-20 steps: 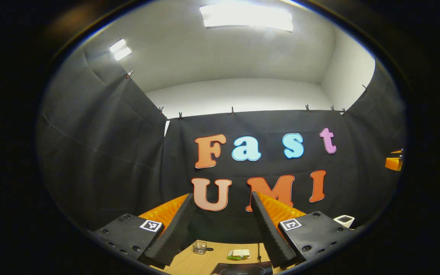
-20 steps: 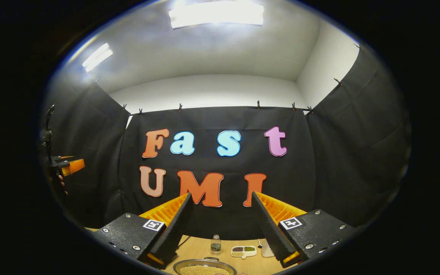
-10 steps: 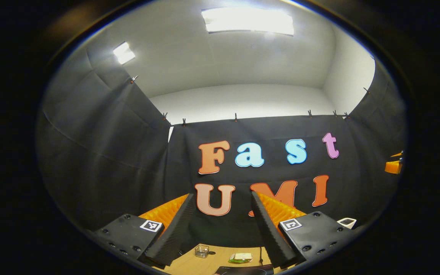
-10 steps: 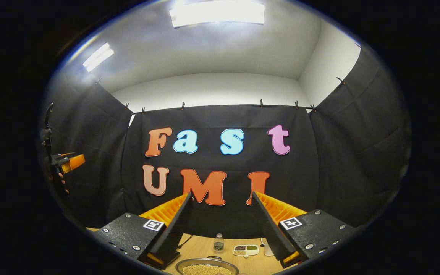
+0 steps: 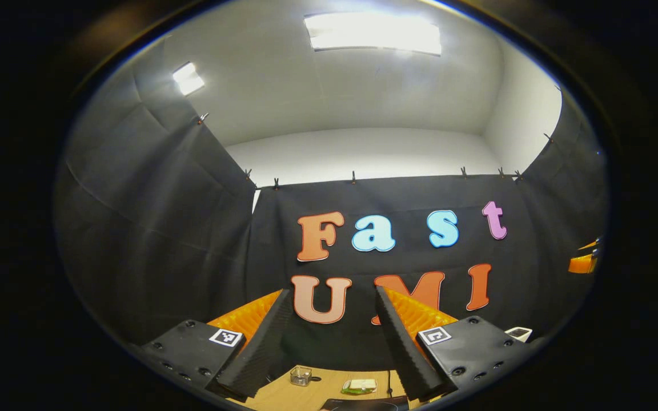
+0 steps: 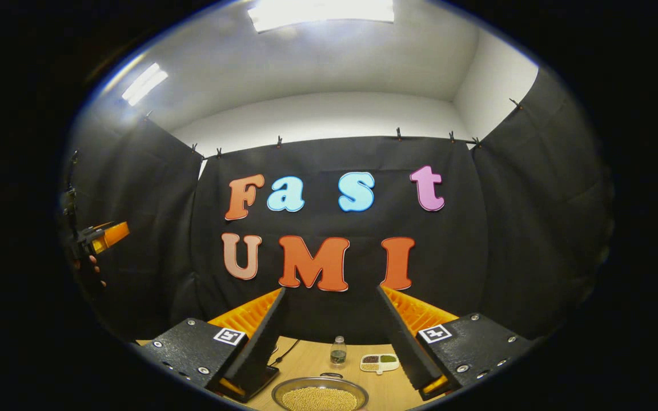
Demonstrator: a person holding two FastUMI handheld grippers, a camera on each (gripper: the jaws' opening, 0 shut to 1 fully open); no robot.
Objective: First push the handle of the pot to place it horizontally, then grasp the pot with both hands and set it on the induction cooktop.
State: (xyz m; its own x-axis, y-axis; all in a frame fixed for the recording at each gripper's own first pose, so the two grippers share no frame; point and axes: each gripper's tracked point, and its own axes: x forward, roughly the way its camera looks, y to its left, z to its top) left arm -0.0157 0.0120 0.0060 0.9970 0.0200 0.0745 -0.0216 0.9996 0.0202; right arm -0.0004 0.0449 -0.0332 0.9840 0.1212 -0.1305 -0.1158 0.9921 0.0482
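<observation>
Two grippers held high above the wooden counter (image 6: 306, 359), each with jaws spread wide and gripping nothing: left gripper (image 5: 329, 342) over a small glass jar (image 5: 300, 375) and a dark cooktop edge (image 5: 363, 404), right gripper (image 6: 329, 342) over the pot (image 6: 320, 395). Pot low and centred in the right gripper view, full of yellowish grains (handle too small to judge), with a little bottle (image 6: 338, 350) and a divided dish (image 6: 380, 361) beyond it.
</observation>
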